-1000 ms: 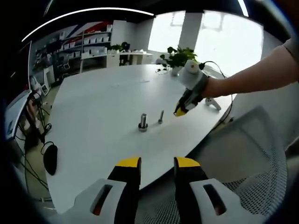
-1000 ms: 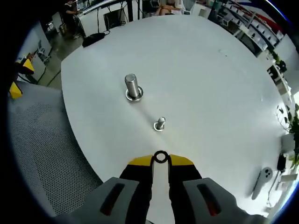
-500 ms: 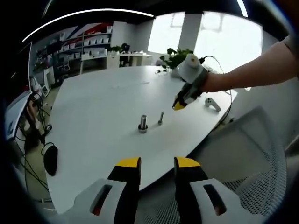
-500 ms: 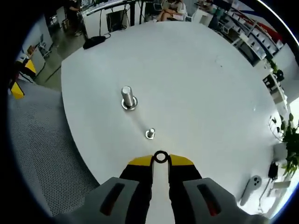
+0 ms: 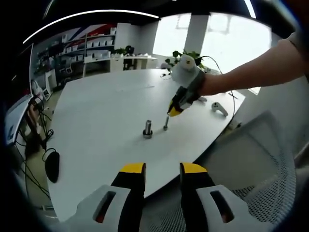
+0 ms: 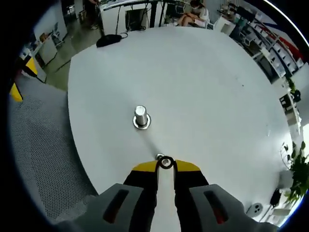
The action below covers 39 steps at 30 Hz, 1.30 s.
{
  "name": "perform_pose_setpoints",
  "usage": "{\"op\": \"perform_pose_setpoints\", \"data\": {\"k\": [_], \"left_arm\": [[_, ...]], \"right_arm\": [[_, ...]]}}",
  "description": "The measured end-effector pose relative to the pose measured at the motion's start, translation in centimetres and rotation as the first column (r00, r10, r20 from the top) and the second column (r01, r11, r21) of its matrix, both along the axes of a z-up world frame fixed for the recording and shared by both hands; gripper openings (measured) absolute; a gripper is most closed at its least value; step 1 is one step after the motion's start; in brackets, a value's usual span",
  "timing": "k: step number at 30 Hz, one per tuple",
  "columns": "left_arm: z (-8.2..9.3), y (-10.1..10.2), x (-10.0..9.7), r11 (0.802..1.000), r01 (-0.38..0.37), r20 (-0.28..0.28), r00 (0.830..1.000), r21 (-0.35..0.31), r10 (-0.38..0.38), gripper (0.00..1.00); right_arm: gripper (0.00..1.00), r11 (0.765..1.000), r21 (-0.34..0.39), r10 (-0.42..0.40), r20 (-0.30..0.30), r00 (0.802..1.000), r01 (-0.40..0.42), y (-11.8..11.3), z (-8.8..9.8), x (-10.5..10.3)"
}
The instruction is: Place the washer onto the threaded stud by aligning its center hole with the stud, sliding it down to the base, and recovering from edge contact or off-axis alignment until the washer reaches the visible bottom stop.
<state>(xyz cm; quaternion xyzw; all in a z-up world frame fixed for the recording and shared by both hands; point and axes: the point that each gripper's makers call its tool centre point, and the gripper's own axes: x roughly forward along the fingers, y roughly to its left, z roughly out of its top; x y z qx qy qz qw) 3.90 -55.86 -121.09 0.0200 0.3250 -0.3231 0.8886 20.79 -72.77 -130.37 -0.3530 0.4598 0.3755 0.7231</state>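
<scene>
The right gripper (image 6: 165, 165), with its yellow-tipped jaws drawn close together, is pinching a small dark metal ring washer (image 6: 166, 163) between the tips; in the right gripper view the washer is sitting almost directly over the head of the thin silver threaded stud (image 6: 160, 157), which is peeking out just beside the ring at the jaw tips, and whether the two are touching cannot be told. In the left gripper view the same gripper (image 5: 175, 110) is reaching in from the right in a person's hand (image 5: 212, 86), its yellow tips hanging just above the top of the thin stud (image 5: 165, 122), which is standing upright on the round white table (image 5: 96, 121). A thicker, shorter silver bolt with a wide flanged base (image 6: 140, 117) is standing upright on the table near the thin stud, seen to its left in the left gripper view (image 5: 147, 127). The left gripper (image 5: 162, 170) is hovering back from the table edge, above a grey mesh chair seat (image 5: 260, 159), its yellow-tipped jaws parted with nothing between them
</scene>
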Motion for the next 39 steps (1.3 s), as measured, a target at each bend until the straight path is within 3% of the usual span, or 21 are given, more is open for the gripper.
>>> {"op": "perform_pose_setpoints", "data": {"k": [5,13,27,39], "left_arm": [[-0.1,0.1,0.0,1.000,-0.002,-0.002,1.000,0.001,0.002,0.26],[-0.1,0.0,0.1,1.000,-0.002,-0.003,1.000,0.000,0.002,0.26],[-0.2,0.0,0.0,1.000,-0.005,-0.015,1.000,0.001,0.005,0.26],[-0.5,0.0,-0.1,1.000,0.004,-0.031,1.000,0.014,-0.004,0.26]], "right_arm": [[0.13,0.999,0.009,-0.034,-0.028,0.999,0.034,-0.4,-1.1,0.2],[0.13,1.000,0.000,-0.021,-0.050,0.999,0.021,-0.3,-1.9,0.3],[0.14,1.000,-0.017,-0.025,-0.089,0.996,0.023,-0.2,-5.7,0.3],[0.18,0.996,0.042,-0.070,-0.088,0.994,0.074,-0.3,-5.5,0.5]]}}
